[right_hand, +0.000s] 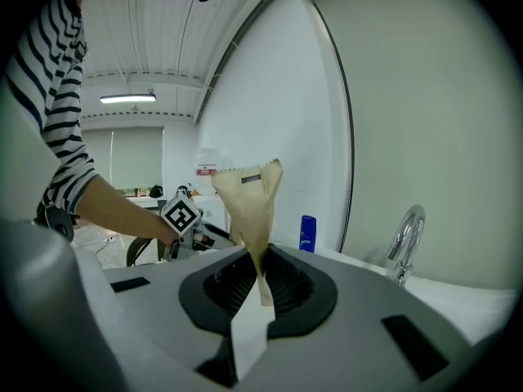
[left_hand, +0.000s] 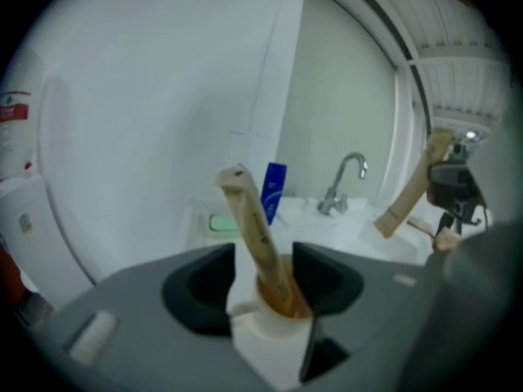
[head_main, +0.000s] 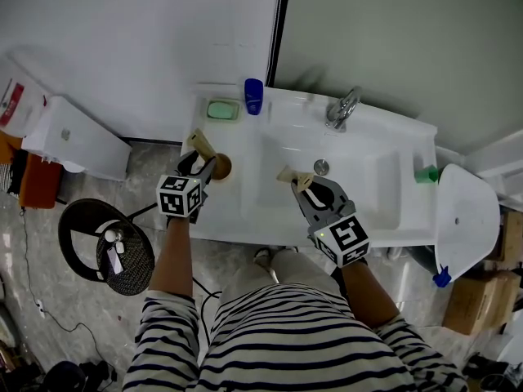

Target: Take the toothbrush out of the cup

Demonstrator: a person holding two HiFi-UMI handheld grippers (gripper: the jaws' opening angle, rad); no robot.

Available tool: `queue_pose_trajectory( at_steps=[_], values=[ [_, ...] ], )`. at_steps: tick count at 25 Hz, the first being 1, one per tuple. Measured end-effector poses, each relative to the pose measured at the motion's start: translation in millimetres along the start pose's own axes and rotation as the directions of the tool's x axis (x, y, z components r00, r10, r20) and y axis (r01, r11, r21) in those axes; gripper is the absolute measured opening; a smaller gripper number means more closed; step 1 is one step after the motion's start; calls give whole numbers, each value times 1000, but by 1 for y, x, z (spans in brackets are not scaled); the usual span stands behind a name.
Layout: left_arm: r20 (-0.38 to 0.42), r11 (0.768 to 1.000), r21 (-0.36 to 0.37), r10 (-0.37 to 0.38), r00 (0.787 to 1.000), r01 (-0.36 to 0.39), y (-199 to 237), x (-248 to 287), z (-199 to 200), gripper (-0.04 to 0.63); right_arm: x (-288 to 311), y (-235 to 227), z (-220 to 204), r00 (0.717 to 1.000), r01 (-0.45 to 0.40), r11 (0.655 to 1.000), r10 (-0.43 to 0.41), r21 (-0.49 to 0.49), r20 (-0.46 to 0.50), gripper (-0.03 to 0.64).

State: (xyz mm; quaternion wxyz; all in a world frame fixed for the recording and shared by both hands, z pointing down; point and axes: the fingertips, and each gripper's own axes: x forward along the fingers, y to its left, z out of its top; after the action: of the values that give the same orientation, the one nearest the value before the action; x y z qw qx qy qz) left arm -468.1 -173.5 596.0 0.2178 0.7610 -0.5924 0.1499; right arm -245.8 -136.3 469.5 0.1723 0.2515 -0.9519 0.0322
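A white cup (head_main: 221, 167) with a brown inside stands on the left rim of the white sink (head_main: 245, 223). A brown paper-wrapped toothbrush (head_main: 198, 143) leans out of it. My left gripper (head_main: 202, 163) is open, with the cup (left_hand: 274, 317) between its jaws and the wrapped toothbrush (left_hand: 253, 227) sticking up past them. Over the basin, my right gripper (head_main: 306, 188) is shut on a second paper-wrapped toothbrush (head_main: 294, 175). In the right gripper view this wrapped toothbrush (right_hand: 249, 198) stands upright, pinched between the pads of the right gripper (right_hand: 260, 280).
A green soap in its dish (head_main: 221, 110) and a blue bottle (head_main: 254, 96) stand at the sink's back left. The chrome faucet (head_main: 343, 109) is behind the basin, whose drain (head_main: 321, 167) shows. A white toilet (head_main: 466, 215) stands right, a black round stool (head_main: 106, 239) left.
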Motion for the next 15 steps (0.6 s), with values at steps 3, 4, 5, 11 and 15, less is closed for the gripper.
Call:
queue_pose_trajectory(
  at_steps=[3, 4, 5, 11, 15],
  values=[
    [-18, 1000, 9, 1, 1000, -1, 1, 4, -1, 222, 1, -1, 0, 1000, 0, 1000, 0, -1, -1, 35],
    [-29, 1000, 14, 1, 1000, -1, 1, 5, -1, 222, 2, -1, 0, 1000, -1, 1000, 1, -1, -2, 35],
    [-39, 1000, 20, 2, 999, -1, 2, 6, -1, 222, 2, 0, 0, 1000, -1, 1000, 1, -2, -3, 35],
    [-46, 998, 53, 26, 999, -24, 4, 6, 3, 127, 3, 0, 0, 1000, 2, 1000, -2, -4, -4, 35],
    [-40, 998, 56, 24, 999, -22, 2, 4, 4, 87, 2, -2, 0, 1000, 10, 1000, -10, -5, -2, 35]
  ],
)
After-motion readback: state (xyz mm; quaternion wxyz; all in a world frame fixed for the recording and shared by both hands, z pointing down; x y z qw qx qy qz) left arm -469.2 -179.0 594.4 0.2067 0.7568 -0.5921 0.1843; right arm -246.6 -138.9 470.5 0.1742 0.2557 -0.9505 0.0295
